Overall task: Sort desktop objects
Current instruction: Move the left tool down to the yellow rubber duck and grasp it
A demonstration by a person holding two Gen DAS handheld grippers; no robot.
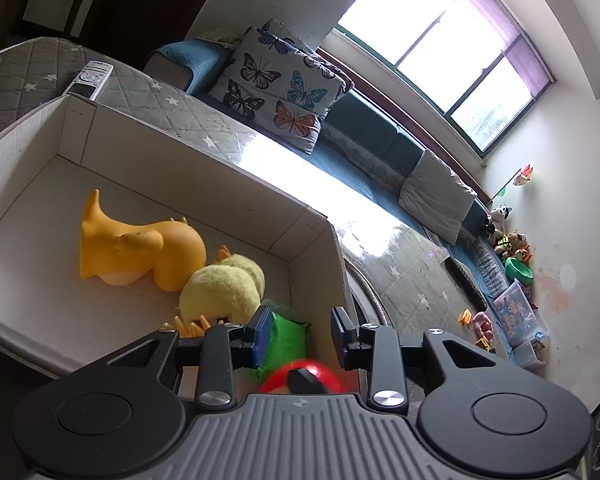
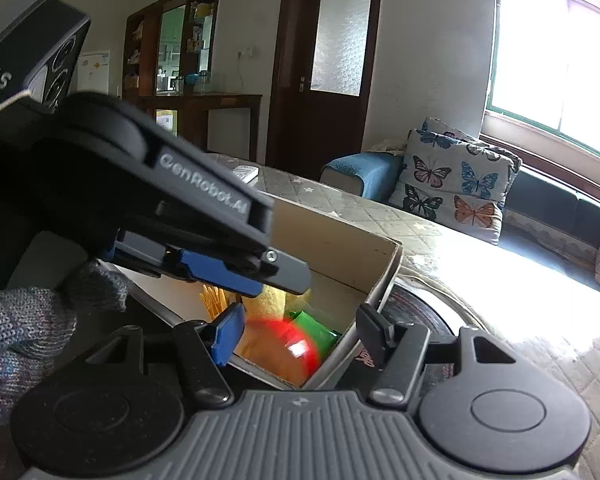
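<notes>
Inside the cardboard box on the table lie an orange rubber duck, a yellow plush toy, a green toy and a blurred red ball. Both my left gripper and right gripper hover above with jaws apart, gripping nothing.

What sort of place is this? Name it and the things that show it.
Most likely a home living room: a blue sofa with a butterfly-print cushion under a wide window, a remote control on the quilted table cover, and stuffed toys piled in the corner.
</notes>
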